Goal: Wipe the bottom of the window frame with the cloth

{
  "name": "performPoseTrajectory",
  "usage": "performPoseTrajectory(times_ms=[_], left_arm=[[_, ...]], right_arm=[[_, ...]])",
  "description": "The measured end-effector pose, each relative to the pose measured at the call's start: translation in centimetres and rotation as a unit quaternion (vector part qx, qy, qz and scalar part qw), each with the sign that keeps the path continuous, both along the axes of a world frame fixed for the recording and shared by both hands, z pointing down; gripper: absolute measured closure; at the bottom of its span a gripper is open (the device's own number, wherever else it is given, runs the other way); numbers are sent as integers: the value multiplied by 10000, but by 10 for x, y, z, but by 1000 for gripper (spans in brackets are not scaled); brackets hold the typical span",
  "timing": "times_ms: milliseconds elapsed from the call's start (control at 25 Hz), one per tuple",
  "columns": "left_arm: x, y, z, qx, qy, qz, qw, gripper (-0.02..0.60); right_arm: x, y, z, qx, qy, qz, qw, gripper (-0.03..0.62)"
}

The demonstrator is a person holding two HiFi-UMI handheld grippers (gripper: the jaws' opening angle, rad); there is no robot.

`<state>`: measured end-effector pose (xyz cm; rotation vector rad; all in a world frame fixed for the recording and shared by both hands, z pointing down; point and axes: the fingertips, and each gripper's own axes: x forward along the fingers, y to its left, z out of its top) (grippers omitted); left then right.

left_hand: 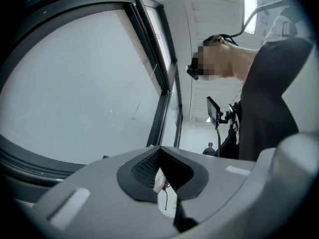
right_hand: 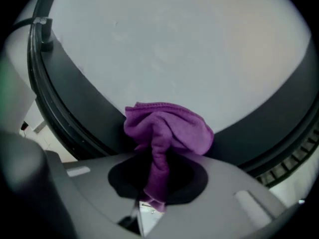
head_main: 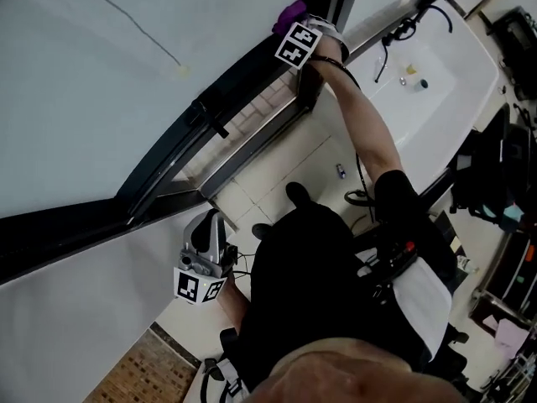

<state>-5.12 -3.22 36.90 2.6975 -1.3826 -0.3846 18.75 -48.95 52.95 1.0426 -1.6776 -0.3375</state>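
Apparently mid-wipe, the right gripper [right_hand: 158, 183] pinched the cloth [right_hand: 167, 128] against the window frame [right_hand: 79, 113]; next, a steady slide along it seemed needed. The left gripper [left_hand: 162, 178] was closed, empty.

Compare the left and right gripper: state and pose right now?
The left gripper has its jaws shut on nothing; the right gripper has its jaws shut on the purple cloth. The left gripper hangs low at the person's side, off the window frame; the right gripper is raised, cloth at the frame. Both are shut.
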Motion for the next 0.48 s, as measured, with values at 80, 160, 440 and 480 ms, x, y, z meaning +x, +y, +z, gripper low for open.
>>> performPoseTrajectory(times_ms=[80, 160, 440, 480], left_arm=[[-5, 3, 0, 0, -3, -32, 10000, 581], [-12, 5, 3, -15, 43, -109, 9999, 581], [-17, 12, 6, -12, 126, -229, 9997, 581], [-17, 13, 6, -12, 117, -250, 9996, 581]], right_arm=[[-19, 26, -17, -57, -606, -218, 9979, 531], [-70, 73, -48, -335, -1862, -872, 9781, 531], [-253, 199, -44, -1755, -3028, -3052, 8856, 530], [-255, 196, -35, -1768, -2968, -3044, 8877, 528]])
